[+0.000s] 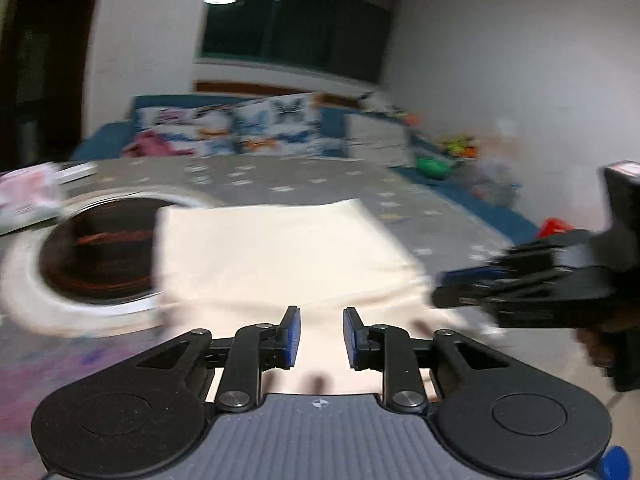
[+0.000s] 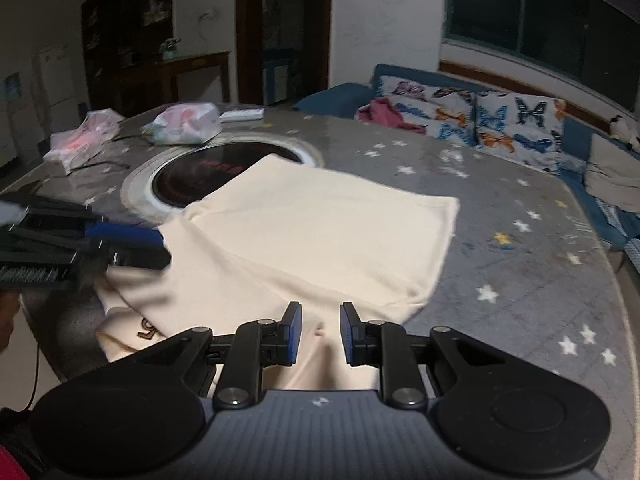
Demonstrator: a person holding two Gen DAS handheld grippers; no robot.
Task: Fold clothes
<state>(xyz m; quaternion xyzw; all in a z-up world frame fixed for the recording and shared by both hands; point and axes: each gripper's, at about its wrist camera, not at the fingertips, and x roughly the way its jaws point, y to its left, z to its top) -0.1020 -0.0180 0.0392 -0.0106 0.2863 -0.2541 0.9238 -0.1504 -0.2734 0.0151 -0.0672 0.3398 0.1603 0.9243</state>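
Observation:
A cream garment point(image 2: 312, 236) lies folded on the grey star-patterned table point(image 2: 520, 280), its far part over the round cooktop point(image 2: 192, 180). It also shows in the left wrist view point(image 1: 280, 252). My right gripper point(image 2: 320, 336) is open and empty, just above the garment's near edge. My left gripper point(image 1: 322, 338) is open and empty over the garment's near edge. The left gripper shows from the side in the right wrist view point(image 2: 132, 244), at the garment's left edge. The right gripper shows blurred in the left wrist view point(image 1: 480, 284), at the garment's right edge.
The cooktop point(image 1: 96, 256) has a pale ring around it. Plastic bags point(image 2: 184, 122) and a second bag point(image 2: 80, 140) lie at the table's far left. A blue sofa with butterfly cushions point(image 2: 480, 120) stands behind the table, with toys point(image 1: 440, 166) along it.

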